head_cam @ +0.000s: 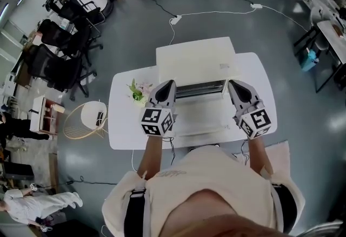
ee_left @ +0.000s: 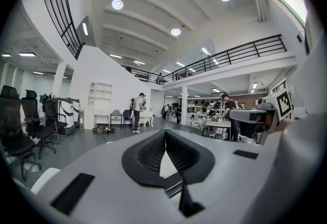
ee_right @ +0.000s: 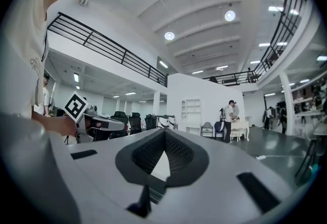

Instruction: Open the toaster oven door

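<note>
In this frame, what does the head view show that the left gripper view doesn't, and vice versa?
Head view only: the white boxy toaster oven, plainly seen on the white rectangular table, and a small bunch of pale flowers. Left gripper view only: round ceiling lights and a black-railed balcony. Both: the left tool, jaws closed tip to tip, the right tool and black office chairs.

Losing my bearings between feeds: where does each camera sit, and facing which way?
Head view: on the person's head, steeply down at the white box-shaped toaster oven on the white rectangular table; shows torso, forearms, left gripper, right gripper.
Left gripper view: on the left gripper, along its shut jaws across the hall; right gripper at right edge.
Right gripper view: mirrored; left gripper at left edge.
Shared: both gripper views show the white shelf unit.
</note>
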Tool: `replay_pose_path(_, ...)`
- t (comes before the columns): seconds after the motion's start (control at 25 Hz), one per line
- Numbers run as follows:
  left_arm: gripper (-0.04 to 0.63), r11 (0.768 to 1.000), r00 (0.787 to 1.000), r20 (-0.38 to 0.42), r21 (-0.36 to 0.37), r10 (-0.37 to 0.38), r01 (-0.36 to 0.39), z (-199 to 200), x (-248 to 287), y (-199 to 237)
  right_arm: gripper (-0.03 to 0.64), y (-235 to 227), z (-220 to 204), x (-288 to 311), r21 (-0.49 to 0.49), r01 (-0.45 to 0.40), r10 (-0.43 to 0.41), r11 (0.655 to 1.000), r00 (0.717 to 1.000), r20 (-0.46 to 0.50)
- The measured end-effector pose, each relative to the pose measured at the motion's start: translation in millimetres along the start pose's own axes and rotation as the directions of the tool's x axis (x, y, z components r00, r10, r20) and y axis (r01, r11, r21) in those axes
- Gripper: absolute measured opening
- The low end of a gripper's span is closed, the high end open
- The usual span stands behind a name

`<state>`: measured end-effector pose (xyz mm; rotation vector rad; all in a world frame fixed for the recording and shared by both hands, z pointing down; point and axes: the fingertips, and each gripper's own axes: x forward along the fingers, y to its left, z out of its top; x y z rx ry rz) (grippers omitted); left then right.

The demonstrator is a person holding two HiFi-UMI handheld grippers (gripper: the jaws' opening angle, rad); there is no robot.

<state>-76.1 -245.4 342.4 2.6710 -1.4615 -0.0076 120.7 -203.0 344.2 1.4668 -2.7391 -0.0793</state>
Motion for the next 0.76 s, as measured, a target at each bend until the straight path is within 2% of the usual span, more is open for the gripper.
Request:
replay_pose_path(0.6,0.02,1.0,1.0,-0.012,-0.004,-0.024,0.024,0,14,7,0.006,-8,-1,19,-0.009,-0.006,0.006,1.0,1.0,-0.003)
replay_pose_path(0.76,0.02,0.998,0.999,-0.009,-0.042,-0.048,0.048,-1,21,12,0.006,-11,-1,27,0.004,-0.012,0.012,1.0,1.0,0.0)
